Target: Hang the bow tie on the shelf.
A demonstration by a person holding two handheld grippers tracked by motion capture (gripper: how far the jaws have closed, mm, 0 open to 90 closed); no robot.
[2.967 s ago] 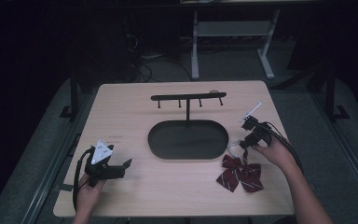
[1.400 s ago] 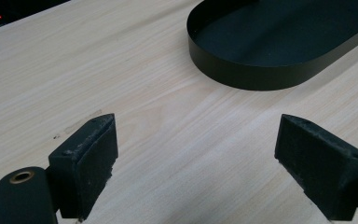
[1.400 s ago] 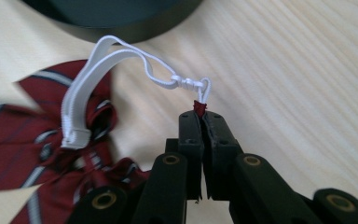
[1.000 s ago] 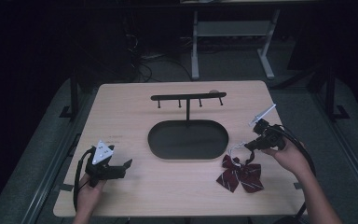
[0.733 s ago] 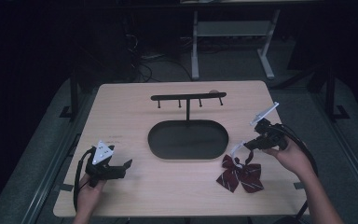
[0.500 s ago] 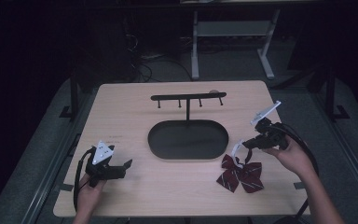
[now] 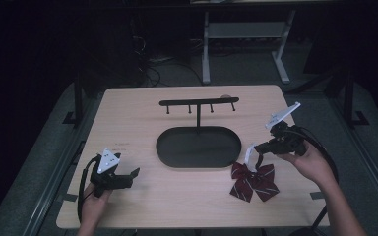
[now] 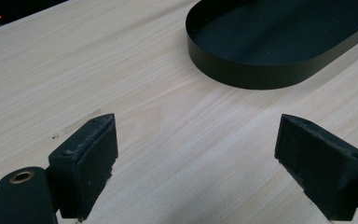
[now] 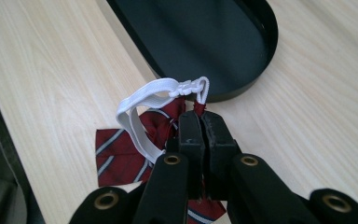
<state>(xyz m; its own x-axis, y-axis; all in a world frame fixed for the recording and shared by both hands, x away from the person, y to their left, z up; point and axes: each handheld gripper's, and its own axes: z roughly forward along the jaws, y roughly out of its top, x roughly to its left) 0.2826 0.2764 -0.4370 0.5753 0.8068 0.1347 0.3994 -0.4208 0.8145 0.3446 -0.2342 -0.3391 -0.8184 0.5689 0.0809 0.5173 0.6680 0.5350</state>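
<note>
A dark red striped bow tie [image 7: 252,181] lies on the table at the right, in front of the black oval tray [image 7: 177,157]. Its white elastic strap [image 7: 249,153] rises from the knot. My right gripper [image 7: 259,146] is shut on the bow tie at the knot, where the strap joins it. In the right gripper view the pads [image 9: 191,133] pinch red fabric, with the strap [image 9: 144,100] looping above and the bow tie [image 9: 116,154] hanging below to the left. My left gripper [image 7: 132,178] rests open at the front left, nothing between its jaws [image 8: 196,144].
A black T-shaped rack [image 7: 198,103] with several small hooks stands up from the oval tray, whose wall [image 8: 279,74] and rim [image 9: 261,56] lie just ahead of both grippers. The wooden table [image 7: 128,118] ends close behind the right hand.
My right gripper has risen a little and drifted right, pulling the strap and knot up while the bow's wings stay low. The left gripper has not moved.
</note>
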